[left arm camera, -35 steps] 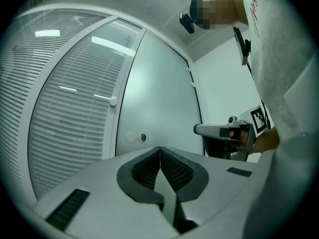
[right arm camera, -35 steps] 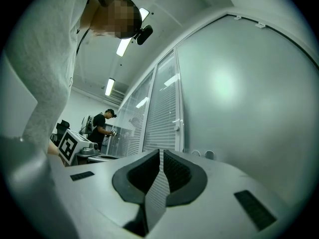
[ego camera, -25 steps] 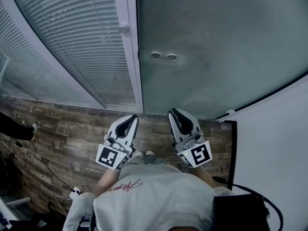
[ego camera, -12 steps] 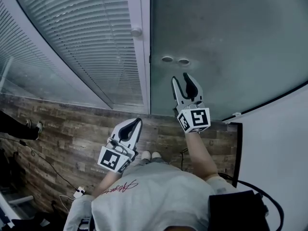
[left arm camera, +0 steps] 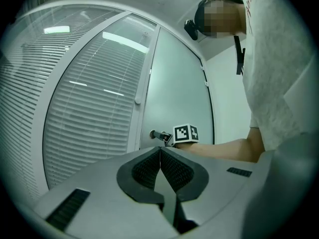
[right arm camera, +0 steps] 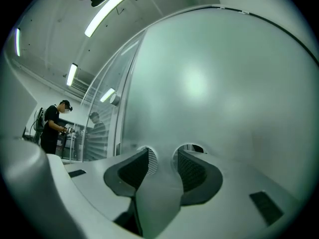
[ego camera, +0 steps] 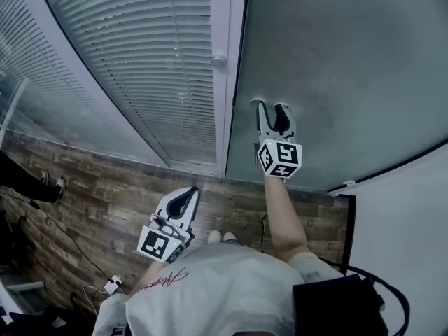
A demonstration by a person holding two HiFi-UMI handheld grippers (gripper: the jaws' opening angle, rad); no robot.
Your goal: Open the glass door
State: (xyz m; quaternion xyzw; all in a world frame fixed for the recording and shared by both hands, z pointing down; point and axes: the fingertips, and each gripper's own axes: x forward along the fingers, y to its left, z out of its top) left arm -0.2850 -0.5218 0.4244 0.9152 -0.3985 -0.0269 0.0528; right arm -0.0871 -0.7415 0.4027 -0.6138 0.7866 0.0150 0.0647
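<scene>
Progress: our right gripper [ego camera: 269,108] just got up to the round fittings [right arm camera: 193,147] on the far glass door [ego camera: 350,68], jaws freshly popped apart and empty, left gripper [ego camera: 189,192] clenched, so grabbing's next.

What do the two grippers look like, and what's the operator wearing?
Both the left gripper and right gripper are light grey shells with black ribbed pads on tapered jaws, each carrying a white cube with black square markers. The person wears a light grey short-sleeved T-shirt with red script.

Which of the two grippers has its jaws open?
The right gripper, at the glass door: its jaws have just been opening, nothing between them. The left gripper is shut.
</scene>
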